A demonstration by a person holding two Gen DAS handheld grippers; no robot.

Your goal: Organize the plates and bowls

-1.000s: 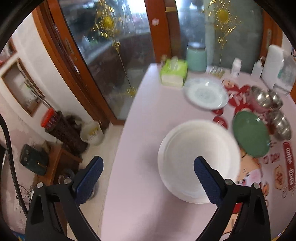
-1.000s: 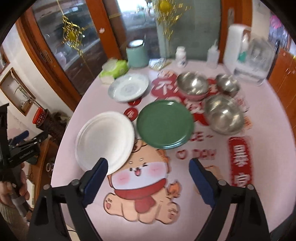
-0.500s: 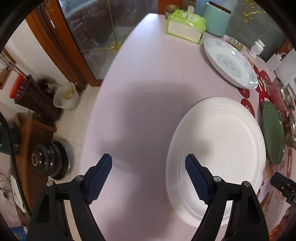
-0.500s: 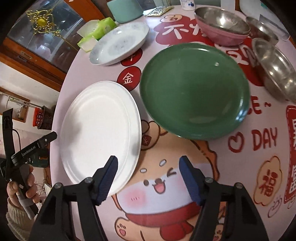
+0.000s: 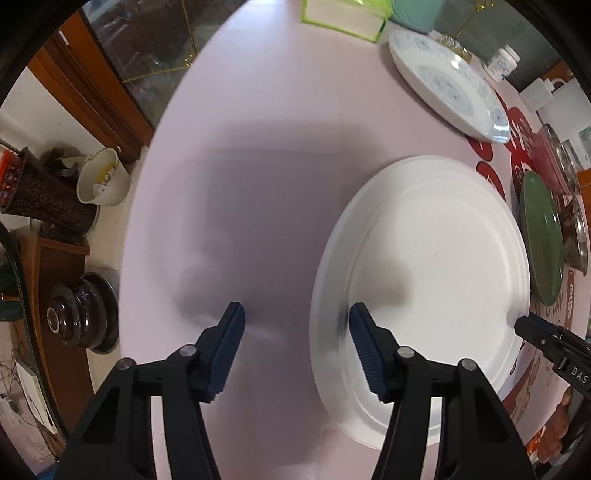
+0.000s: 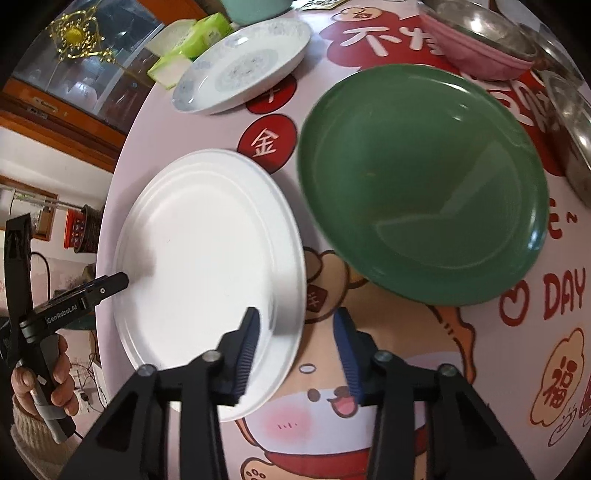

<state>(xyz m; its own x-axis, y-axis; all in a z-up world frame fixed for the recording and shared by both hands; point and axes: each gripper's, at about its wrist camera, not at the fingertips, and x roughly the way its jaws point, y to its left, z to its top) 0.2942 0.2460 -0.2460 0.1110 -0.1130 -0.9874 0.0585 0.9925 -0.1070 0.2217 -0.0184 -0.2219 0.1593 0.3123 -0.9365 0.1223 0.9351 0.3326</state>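
A white plate (image 5: pixel 424 266) lies flat on the pink table. My left gripper (image 5: pixel 295 332) points down over the plate's left rim, one finger outside on the table and the other over the plate. Its jaws are closing, with a gap still showing beside the rim. In the right wrist view the white plate (image 6: pixel 207 258) has my right gripper (image 6: pixel 297 332) astride its opposite rim. These jaws are also closing, pads not pressing. A green plate (image 6: pixel 421 184) lies just to the right. A blue-patterned plate (image 6: pixel 240 66) sits farther back.
A pink bowl holding a steel bowl (image 6: pixel 476 48) and another steel bowl (image 6: pixel 569 140) stand at the back right. A green tissue box (image 5: pixel 343 14) sits at the far end. The table edge (image 5: pixel 147 184) curves close on the left, with pots on the floor below.
Both grippers have come down close to the white plate. Their jaws have narrowed around its opposite rims. The plate has not moved.
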